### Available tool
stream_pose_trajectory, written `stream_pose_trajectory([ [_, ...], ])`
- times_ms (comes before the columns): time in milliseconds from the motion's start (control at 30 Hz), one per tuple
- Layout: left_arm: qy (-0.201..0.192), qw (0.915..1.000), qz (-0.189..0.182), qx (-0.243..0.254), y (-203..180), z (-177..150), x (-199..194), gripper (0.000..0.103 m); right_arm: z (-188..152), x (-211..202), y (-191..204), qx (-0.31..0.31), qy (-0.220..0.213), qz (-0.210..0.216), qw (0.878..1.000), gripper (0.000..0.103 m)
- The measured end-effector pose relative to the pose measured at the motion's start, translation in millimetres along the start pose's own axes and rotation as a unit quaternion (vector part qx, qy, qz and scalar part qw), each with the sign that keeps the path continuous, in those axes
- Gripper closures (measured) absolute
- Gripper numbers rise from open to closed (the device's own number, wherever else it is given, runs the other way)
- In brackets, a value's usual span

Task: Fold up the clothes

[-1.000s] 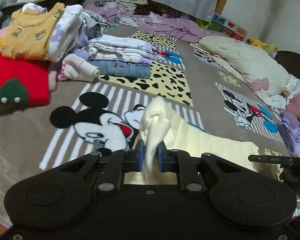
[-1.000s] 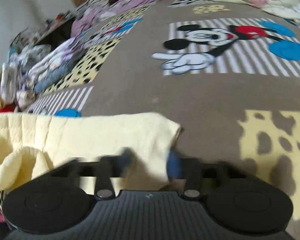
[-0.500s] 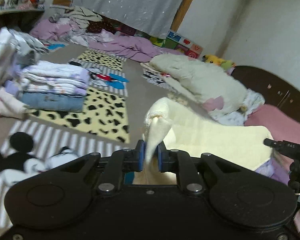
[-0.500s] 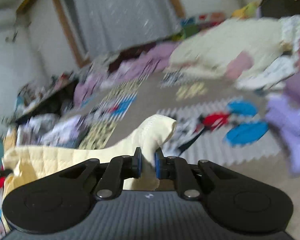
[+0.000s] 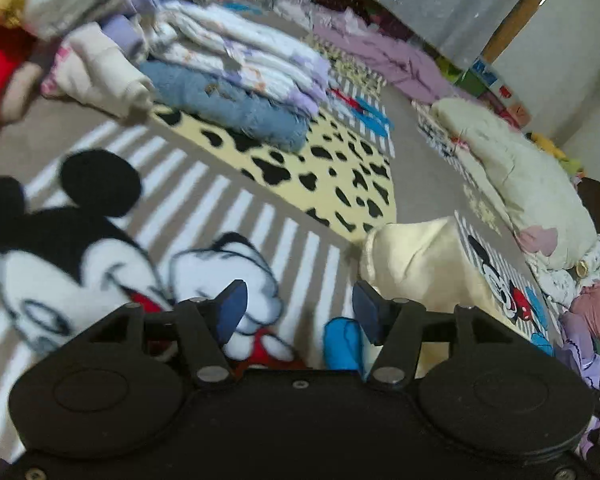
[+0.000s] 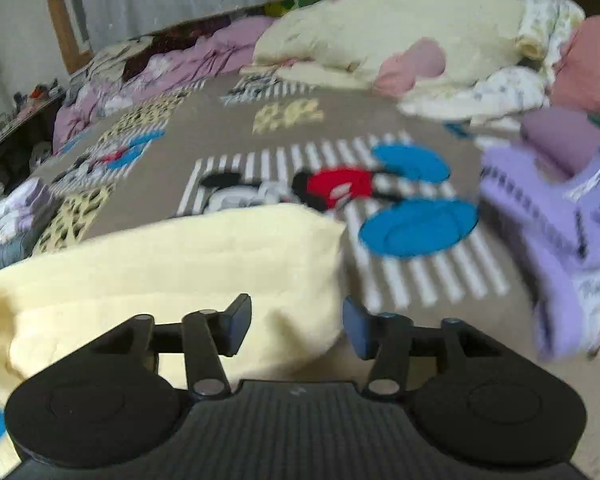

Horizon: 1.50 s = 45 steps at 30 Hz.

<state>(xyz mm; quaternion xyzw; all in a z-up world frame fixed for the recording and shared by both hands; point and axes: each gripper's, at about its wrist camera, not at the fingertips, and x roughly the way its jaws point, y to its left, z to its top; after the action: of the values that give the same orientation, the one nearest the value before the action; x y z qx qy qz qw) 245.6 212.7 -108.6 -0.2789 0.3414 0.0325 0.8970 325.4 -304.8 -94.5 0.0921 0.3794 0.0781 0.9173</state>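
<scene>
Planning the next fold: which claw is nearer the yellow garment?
Right. The right claw hangs open over the yellow garment; the left claw is open beside it, the cloth to its right.

cartoon mouse blanket (image 5: 148, 184), grey curtain (image 5: 440, 4), wooden door frame (image 6: 60, 20)

Dim, flat indoor light — soft shadows, no glare; motion blur smears both views, and fisheye bends the edges.

No legible txt, labels or nos. anywhere — lavender garment (image 6: 556, 216) print too blurred.
</scene>
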Motion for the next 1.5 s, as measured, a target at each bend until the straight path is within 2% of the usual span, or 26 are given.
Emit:
stream_pose_trajectory([
  [33, -0.006, 0.9999, 0.004, 0.008, 2, -1, -8, 0.046, -8, -3, 0, 0.000, 0.001, 0.008, 1.000, 0.053],
  [167, -0.018, 0.9993, -0.019, 0.024, -5, -8, -45, 0.046, -39, -34, -5, -0.004, 0.003, 0.041, 0.999, 0.051],
  [233, -0.018, 0.9983, -0.043, 0.036, -22, -13, -59, 0.044, -53, -59, -7, -0.009, 0.004, 0.062, 0.998, 0.049],
  [300, -0.016, 0.9961, -0.073, 0.047, -41, -19, -70, 0.037, -68, -83, -8, -0.015, 0.005, 0.086, 0.996, 0.047],
  [400, -0.002, 0.9923, -0.106, 0.064, -76, -29, -78, 0.035, -92, -120, -6, -0.024, 0.015, 0.138, 0.990, 0.036],
  [500, -0.013, 0.9865, -0.096, 0.133, -119, -34, -68, 0.033, -116, -145, 8, -0.058, 0.031, 0.185, 0.980, 0.032],
  [600, -0.022, 0.9757, -0.085, 0.201, -163, -39, -59, 0.033, -131, -158, 25, -0.093, 0.041, 0.214, 0.971, 0.028],
  [700, -0.009, 0.9767, -0.076, 0.201, -183, -30, -27, 0.033, -135, -165, 40, -0.115, 0.040, 0.226, 0.966, 0.027],
  [733, 0.012, 0.9785, -0.074, 0.192, -187, -27, -10, 0.033, -135, -164, 45, -0.126, 0.044, 0.223, 0.966, 0.026],
  [800, 0.040, 0.9821, -0.052, 0.176, -194, -25, 16, 0.033, -138, -161, 57, -0.151, 0.057, 0.214, 0.963, 0.026],
  [867, 0.061, 0.9815, -0.045, 0.176, -201, -28, 44, 0.033, -145, -156, 68, -0.176, 0.075, 0.208, 0.959, 0.026],
  [967, 0.090, 0.9812, -0.009, 0.171, -208, -38, 84, 0.033, -156, -147, 80, -0.216, 0.099, 0.189, 0.953, 0.026],
  [1000, 0.099, 0.9804, 0.003, 0.170, -211, -42, 97, 0.035, -159, -144, 82, -0.226, 0.104, 0.185, 0.951, 0.026],
  [1033, 0.107, 0.9795, 0.015, 0.170, -213, -46, 110, 0.041, -162, -142, 83, -0.229, 0.108, 0.184, 0.950, 0.027],
  [1067, 0.114, 0.9765, 0.030, 0.181, -213, -50, 118, 0.072, -163, -140, 83, -0.230, 0.112, 0.188, 0.948, 0.029],
  [1100, 0.120, 0.9732, 0.045, 0.191, -213, -54, 126, 0.079, -165, -139, 83, -0.230, 0.115, 0.192, 0.947, 0.031],
  [1133, 0.117, 0.9738, 0.039, 0.191, -212, -55, 122, 0.081, -165, -138, 83, -0.230, 0.117, 0.195, 0.946, 0.038],
  [1167, 0.114, 0.9744, 0.034, 0.191, -210, -57, 118, 0.091, -166, -137, 84, -0.233, 0.120, 0.199, 0.944, 0.053],
  [1200, 0.110, 0.9749, 0.028, 0.191, -208, -58, 114, 0.095, -166, -136, 85, -0.238, 0.124, 0.204, 0.941, 0.064],
  [1233, 0.107, 0.9755, 0.022, 0.191, -206, -59, 109, 0.096, -167, -136, 87, -0.245, 0.124, 0.203, 0.940, 0.072],
  [1300, 0.092, 0.9822, -0.002, 0.164, -198, -49, 89, 0.096, -165, -140, 91, -0.263, 0.116, 0.200, 0.937, 0.079],
  [1333, 0.072, 0.9859, -0.024, 0.149, -192, -41, 73, 0.097, -161, -145, 92, -0.270, 0.107, 0.197, 0.936, 0.081],
  [1433, 0.024, 0.9910, -0.068, 0.112, -180, -18, 28, 0.097, -145, -162, 96, -0.295, 0.068, 0.179, 0.936, 0.085],
  [1500, -0.007, 0.9914, -0.101, 0.083, -163, -4, -7, 0.097, -129, -174, 98, -0.320, 0.034, 0.154, 0.934, 0.086],
])
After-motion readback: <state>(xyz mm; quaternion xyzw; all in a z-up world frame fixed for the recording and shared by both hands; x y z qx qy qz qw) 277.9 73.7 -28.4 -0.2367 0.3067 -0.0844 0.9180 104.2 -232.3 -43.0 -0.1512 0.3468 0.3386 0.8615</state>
